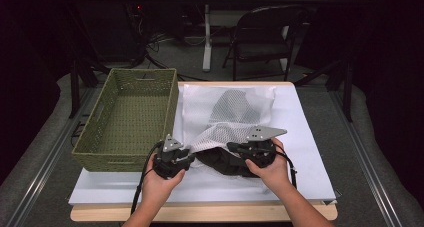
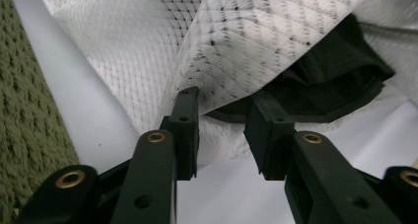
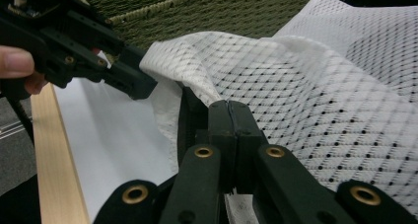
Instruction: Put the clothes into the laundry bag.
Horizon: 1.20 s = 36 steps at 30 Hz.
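White mesh laundry bag [image 1: 235, 118] lying on the white sheet [image 1: 310, 152] at the middle of the table, its mouth facing the near edge, with a dark garment [image 1: 220, 162] partly inside the opening. I am holding the bag's upper lip pinched in the right gripper [image 3: 229, 105], jaws clenched on the mesh, and lifting it so the mouth is gaping and the garment [image 2: 340, 81] is lying exposed beneath. I am keeping the left gripper [image 2: 222, 120] released, jaws standing apart just at the left corner of the opening, lined up on the lower edge of mesh and the garment's hem; I judge this is for spreading the mouth wider or feeding the cloth further in. Left of the bag, touching its side, a green woven basket [image 1: 131, 112] is standing empty; its near wall is crowding the left gripper [image 1: 172, 159]. Far beyond the table, a folding chair [image 1: 262, 37] and a table leg [image 1: 206, 37] are standing well apart from the work
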Tool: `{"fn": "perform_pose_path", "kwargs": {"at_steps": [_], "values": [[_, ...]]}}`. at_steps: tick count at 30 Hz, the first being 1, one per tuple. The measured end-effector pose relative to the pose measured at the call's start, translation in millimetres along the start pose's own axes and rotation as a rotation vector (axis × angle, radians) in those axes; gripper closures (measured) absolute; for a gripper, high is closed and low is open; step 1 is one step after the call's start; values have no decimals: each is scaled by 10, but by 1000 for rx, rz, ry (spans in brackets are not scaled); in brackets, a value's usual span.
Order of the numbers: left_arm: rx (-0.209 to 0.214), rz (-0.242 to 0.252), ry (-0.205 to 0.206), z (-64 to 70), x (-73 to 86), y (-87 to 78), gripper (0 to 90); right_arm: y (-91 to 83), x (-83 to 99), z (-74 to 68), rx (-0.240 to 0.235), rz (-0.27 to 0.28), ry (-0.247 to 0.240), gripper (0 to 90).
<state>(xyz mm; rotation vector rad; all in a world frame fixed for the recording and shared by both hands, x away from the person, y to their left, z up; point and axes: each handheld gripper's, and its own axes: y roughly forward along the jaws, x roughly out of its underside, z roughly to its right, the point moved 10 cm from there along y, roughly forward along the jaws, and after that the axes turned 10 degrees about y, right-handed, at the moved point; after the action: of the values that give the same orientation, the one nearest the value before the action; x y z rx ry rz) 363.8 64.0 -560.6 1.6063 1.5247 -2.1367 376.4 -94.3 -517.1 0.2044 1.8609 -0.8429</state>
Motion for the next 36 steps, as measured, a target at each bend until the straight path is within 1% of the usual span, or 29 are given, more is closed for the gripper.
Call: {"fn": "perform_pose_path", "kwargs": {"at_steps": [1,2,3,5,8,10,12,13,16,18,19,21,22,26,27,28,31,34,36], "values": [[4,-3,-5,7,27,15,649,-7,-2,12,5,2,4,900],[15,-8,-16,23,68,44,618,-26,-11,38,10,7,13,900],[14,-12,-17,26,93,64,611,-34,-16,55,13,10,9,900],[14,-23,-21,37,140,105,592,-61,-25,83,17,16,22,900],[15,-34,-27,45,182,148,566,-83,-37,110,21,24,23,900],[-4,-37,-25,38,235,204,561,-115,-49,129,26,31,33,900],[-5,-48,-21,47,277,236,550,-133,-60,139,26,37,30,900],[-10,-48,-18,45,290,254,546,-142,-64,140,26,40,37,900],[-12,-43,-22,50,302,281,545,-157,-68,159,31,42,35,900],[-16,-51,-12,54,318,300,543,-170,-71,176,33,44,31,900],[-25,-47,-8,51,322,306,543,-181,-71,182,34,45,39,900],[-29,-40,-4,59,328,296,542,-185,-71,192,39,45,36,900],[-21,-45,-4,77,335,274,542,-189,-73,200,42,48,36,900],[-16,-45,-20,95,354,212,541,-203,-80,218,43,56,44,900],[-22,-58,-27,82,394,221,538,-215,-94,222,41,61,44,900],[-16,-67,-32,80,415,227,540,-221,-99,225,45,64,45,900],[-21,-67,-32,67,429,255,537,-253,-114,242,44,70,59,900],[-11,-69,-35,72,416,280,537,-264,-110,251,47,71,56,900],[-10,-79,-31,66,413,370,564,-259,-99,254,47,69,52,900]]}}
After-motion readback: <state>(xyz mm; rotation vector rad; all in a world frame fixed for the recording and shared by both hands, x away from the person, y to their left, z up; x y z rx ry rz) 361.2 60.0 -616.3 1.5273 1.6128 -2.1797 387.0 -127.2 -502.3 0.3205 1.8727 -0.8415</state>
